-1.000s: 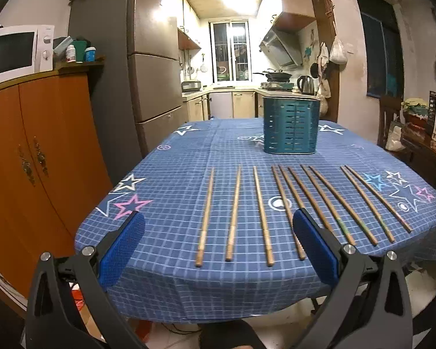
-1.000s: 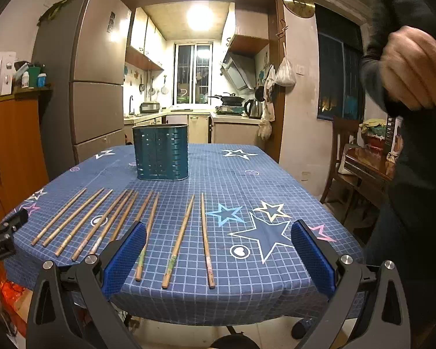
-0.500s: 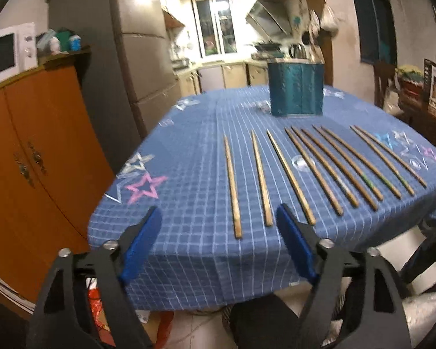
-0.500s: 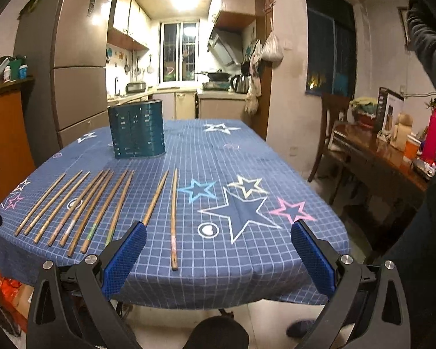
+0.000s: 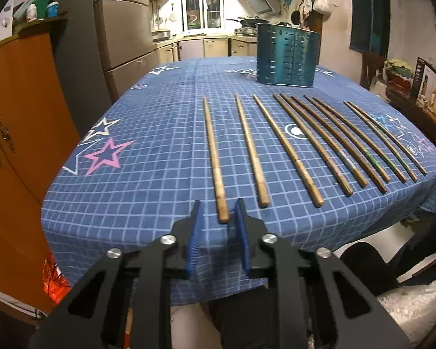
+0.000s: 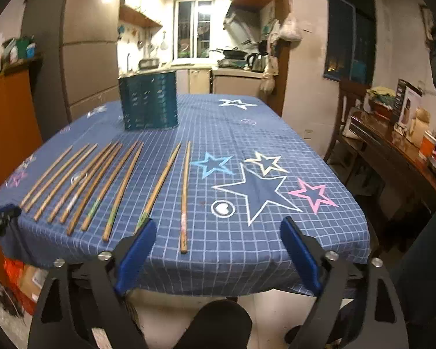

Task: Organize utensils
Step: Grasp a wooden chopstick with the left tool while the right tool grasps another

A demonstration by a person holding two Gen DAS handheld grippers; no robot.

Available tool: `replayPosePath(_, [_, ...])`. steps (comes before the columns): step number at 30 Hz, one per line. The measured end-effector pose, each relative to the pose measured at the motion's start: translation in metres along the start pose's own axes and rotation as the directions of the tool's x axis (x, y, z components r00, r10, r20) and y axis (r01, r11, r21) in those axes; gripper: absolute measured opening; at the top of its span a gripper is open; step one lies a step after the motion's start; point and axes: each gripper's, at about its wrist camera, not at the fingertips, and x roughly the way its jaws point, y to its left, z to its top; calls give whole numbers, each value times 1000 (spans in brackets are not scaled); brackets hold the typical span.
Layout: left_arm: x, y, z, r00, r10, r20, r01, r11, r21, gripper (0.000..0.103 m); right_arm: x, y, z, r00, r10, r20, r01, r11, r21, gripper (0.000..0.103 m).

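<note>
In the left wrist view, the left gripper (image 5: 218, 218) has narrowed sharply since half a second ago, when its blue-padded fingers (image 5: 195, 232) stood wide apart; now a slim gap separates them, and they hold nothing; the near end of the leftmost pale wooden chopstick (image 5: 213, 157) lies just ahead of that gap at lower centre, apparently not yet between the pads; the camera has also come closer to the table edge. The row of brown wooden chopsticks (image 5: 328, 142) fans across the centre and right of the frame, lying flat on the blue checked tablecloth with star prints (image 5: 148, 133); the teal slotted utensil holder (image 5: 286, 55) stands upright beyond them, at upper centre. An orange wooden cabinet (image 5: 17, 122) fills the left edge; a grey refrigerator (image 5: 122, 26) rises at upper left, with a lit kitchen window behind.

In the right wrist view, the right gripper (image 6: 218, 250) stays wide open and empty, as before, at the near table edge; the scene sits nearer than half a second ago. The chopsticks spread over the centre-left; the rightmost single chopstick (image 6: 185, 192) lies between the fingers' lines of sight; the holder stands at upper left of the cloth; a dark wooden side table (image 6: 392, 151) with clutter occupies the right.
</note>
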Motion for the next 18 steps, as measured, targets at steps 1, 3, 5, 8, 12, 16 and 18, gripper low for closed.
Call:
replayPosePath(1, [1, -1, 1, 1000, -2, 3, 2, 1000, 2, 15, 1, 2, -1, 1000, 11, -6, -11, 1000, -7, 75])
replayPosePath(3, [2, -1, 1, 1000, -5, 8, 5, 1000, -3, 8, 2, 5, -2, 999, 43, -23, -43, 999, -18, 69])
replayPosePath(5, [3, 0, 2, 1000, -10, 15, 10, 1000, -11, 6, 3, 12, -2, 996, 82, -39, -83, 996, -42, 55])
replayPosePath(8, [4, 1, 1, 1000, -15, 25, 15, 1000, -23, 6, 3, 21, -1, 986, 158, -62, -161, 985, -57, 34])
replayPosePath(12, [3, 1, 0, 999, -20, 35, 21, 999, -34, 5, 9, 24, -2, 981, 170, -95, -175, 983, -52, 11])
replayPosePath(16, [2, 4, -2, 998, -28, 47, 30, 999, -43, 5, 19, 20, -4, 980, 156, -124, -161, 987, -31, 11])
replayPosePath(18, [2, 5, -3, 998, -30, 50, 33, 998, -46, 5, 22, 19, -4, 981, 149, -124, -154, 987, -34, 11])
